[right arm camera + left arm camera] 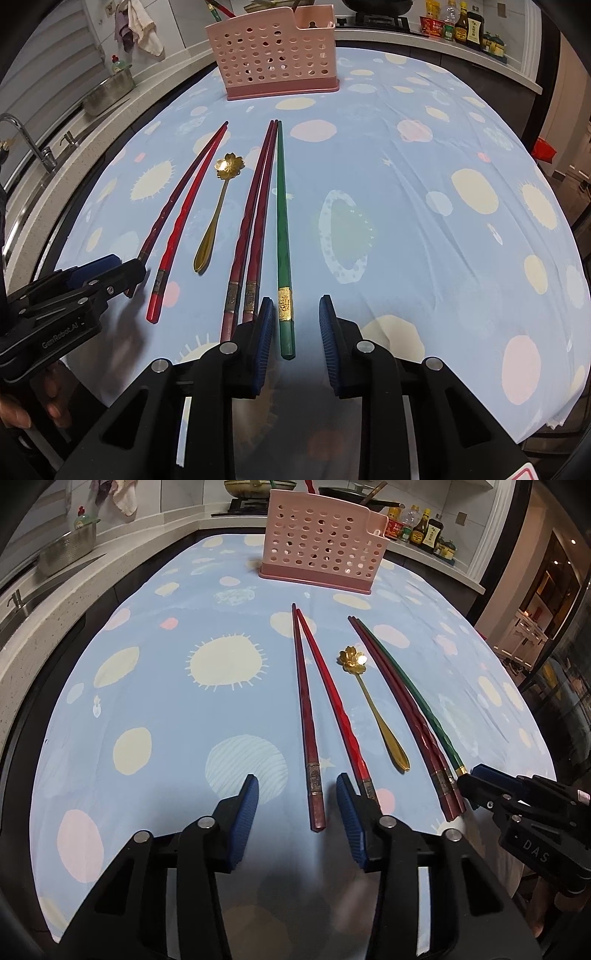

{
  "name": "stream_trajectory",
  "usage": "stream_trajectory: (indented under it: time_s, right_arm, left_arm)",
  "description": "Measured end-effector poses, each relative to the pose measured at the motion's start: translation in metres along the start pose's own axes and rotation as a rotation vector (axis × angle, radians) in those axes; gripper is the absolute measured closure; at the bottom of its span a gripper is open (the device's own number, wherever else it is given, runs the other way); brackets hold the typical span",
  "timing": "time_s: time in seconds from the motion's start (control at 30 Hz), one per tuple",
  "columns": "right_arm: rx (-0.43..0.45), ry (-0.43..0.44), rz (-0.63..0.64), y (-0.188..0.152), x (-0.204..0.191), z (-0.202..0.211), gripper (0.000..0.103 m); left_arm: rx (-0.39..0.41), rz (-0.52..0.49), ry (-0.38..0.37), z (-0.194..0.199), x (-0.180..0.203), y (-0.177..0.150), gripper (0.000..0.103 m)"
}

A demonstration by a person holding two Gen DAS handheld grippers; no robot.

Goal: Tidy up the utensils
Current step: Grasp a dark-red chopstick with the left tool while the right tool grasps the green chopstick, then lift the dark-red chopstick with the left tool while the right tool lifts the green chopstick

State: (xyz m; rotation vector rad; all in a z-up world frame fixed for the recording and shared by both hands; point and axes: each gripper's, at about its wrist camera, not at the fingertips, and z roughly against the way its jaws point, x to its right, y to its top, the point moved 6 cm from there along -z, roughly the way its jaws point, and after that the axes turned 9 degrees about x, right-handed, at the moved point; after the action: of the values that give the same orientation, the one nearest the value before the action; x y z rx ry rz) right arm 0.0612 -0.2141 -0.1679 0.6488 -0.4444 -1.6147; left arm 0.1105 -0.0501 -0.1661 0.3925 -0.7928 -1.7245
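Spread over the table, a dotted blue tablecloth (184, 709) is seen beneath red chopsticks (306, 709), a gold flower spoon (373, 705), and a green chopstick (282, 229). Behind them a pink perforated utensil holder (277, 55) stands; its contents cannot be made out. The left gripper (297, 797) is parted around a dark red chopstick, the right gripper (295, 321) around the green one, neither pressed.

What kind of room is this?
Most likely a home kitchen. There's a stove with pans on it, a sink tap on the counter, and sauce bottles in a row behind the table.
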Motion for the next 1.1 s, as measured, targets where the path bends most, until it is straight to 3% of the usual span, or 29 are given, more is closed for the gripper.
stream_trajectory:
  time_s: [0.17, 0.23, 0.37, 0.57, 1.1]
  right_arm:
    - [0.001, 0.003, -0.004, 0.000, 0.001, -0.001, 0.079]
    - [0.002, 0.003, -0.005, 0.000, 0.001, -0.001, 0.079]
    - [0.004, 0.001, -0.009, 0.001, 0.003, -0.002, 0.083]
    - [0.004, 0.004, -0.018, 0.002, 0.006, -0.002, 0.094]
    - [0.083, 0.027, -0.034, 0.020, 0.004, 0.031, 0.095]
  left_arm:
    - [0.012, -0.042, 0.009, -0.004, 0.006, 0.002, 0.074]
    - [0.016, -0.055, 0.013, -0.005, 0.008, 0.002, 0.085]
    - [0.016, -0.053, 0.000, -0.006, 0.009, 0.002, 0.095]
    - [0.015, -0.038, -0.011, -0.005, 0.008, 0.002, 0.095]
    - [0.110, 0.042, -0.022, 0.045, -0.006, 0.032, 0.096]
